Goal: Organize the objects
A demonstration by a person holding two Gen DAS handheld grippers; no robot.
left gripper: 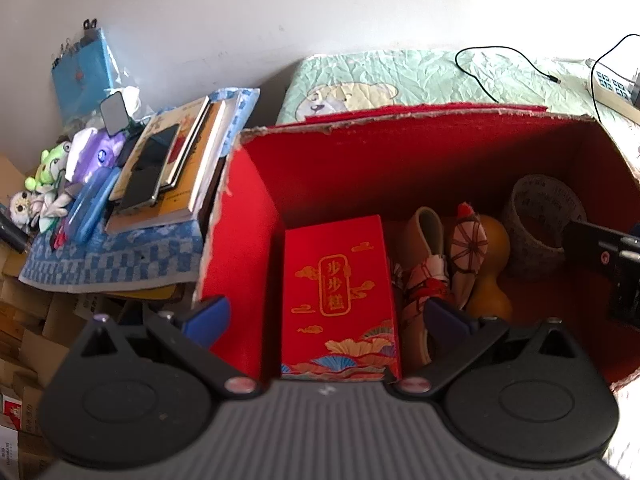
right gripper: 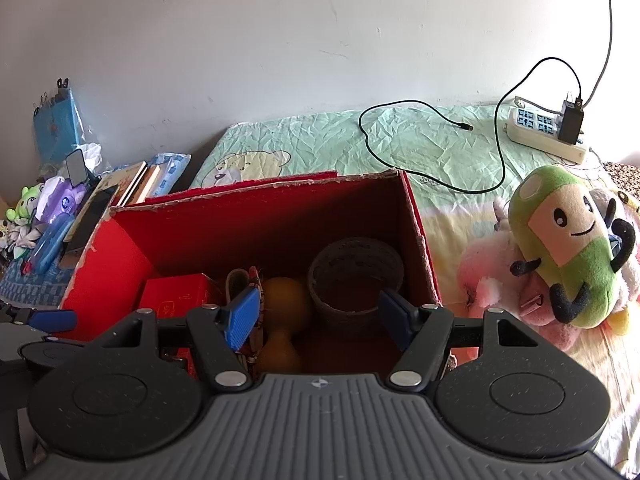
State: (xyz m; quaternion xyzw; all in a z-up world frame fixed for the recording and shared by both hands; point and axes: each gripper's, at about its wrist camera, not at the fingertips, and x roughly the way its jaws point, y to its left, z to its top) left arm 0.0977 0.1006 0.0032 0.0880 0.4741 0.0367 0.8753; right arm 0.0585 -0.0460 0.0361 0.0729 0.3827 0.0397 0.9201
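Since both grippers, L point(left gripper: 326, 316) & R point(right gripper: 318, 316), hang apart & empty over red box point(right gripper: 132, 236), I'd grab plush point(right gripper: 568, 248) w/ R, squeezing mid-body.

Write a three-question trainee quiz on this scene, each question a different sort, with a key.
1. True or false: the left gripper is shut on the red packet.
2. Multiple choice: the tape roll sits in the red box at its
A. right end
B. left end
C. rim
3. Fill in: the green plush lies outside the box on the ____.

Key
1. False. Both the left and the right gripper are open and hold nothing.
2. A. The gourd lies to its left.
3. Bed, on the box's right side.
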